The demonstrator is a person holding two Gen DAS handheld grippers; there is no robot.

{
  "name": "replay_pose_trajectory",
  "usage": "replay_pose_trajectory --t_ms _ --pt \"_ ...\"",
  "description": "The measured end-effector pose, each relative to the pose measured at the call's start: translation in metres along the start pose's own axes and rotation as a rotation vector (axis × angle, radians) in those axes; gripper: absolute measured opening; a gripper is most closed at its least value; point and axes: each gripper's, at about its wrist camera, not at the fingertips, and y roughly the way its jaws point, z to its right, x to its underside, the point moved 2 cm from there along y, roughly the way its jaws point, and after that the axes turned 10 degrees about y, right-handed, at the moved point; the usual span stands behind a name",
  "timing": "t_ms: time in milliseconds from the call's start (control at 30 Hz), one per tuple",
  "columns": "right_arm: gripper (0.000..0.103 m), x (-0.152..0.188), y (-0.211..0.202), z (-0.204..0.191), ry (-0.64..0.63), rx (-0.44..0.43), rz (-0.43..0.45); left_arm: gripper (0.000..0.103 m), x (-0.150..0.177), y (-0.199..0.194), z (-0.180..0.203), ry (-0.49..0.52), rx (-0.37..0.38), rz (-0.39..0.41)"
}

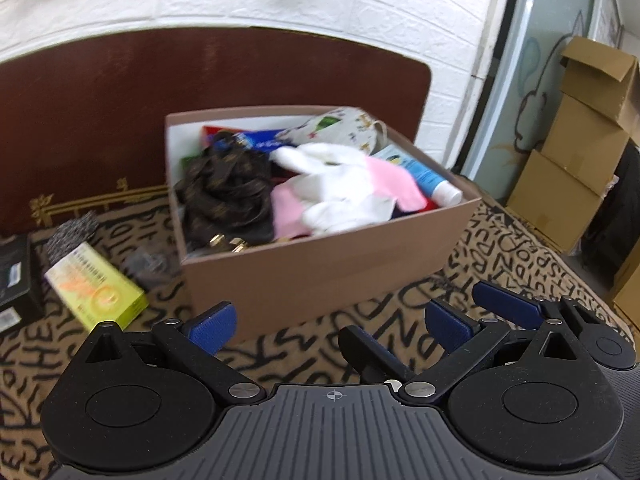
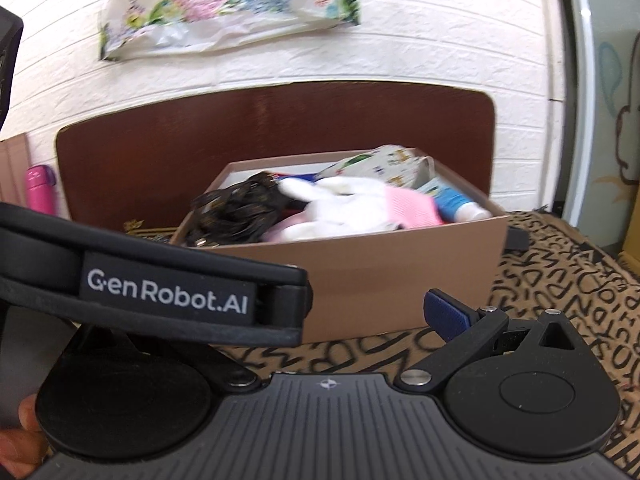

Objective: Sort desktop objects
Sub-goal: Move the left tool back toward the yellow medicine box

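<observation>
Box on the surface already holds gloves, a tube and more, while the yellow packet left of the box still waits, and the left gripper hangs released, the right gripper I cannot tell.

A full brown box holds clothes; a yellow-green carton lies flat just left.
</observation>
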Motion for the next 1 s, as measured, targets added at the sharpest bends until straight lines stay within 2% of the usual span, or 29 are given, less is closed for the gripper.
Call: replay_pose_trajectory --t_ms 533,867,1000 --pt "0.103 0.024 0.004 -0.058 -0.08 -0.071 -0.083 0.103 0.039 -0.023 -0.052 -0.122 -0.061 -0.046" --pt "0.103 0.043 0.024 -0.111 -0.181 -0.197 -0.16 0.103 0.076 -0.041 -0.13 -0.321 -0.106 -0.036" --pt "0.103 0.05 0.038 -0.136 -0.25 -0.238 -0.175 0.103 0.085 -0.044 -0.156 -0.368 -0.132 -0.03"
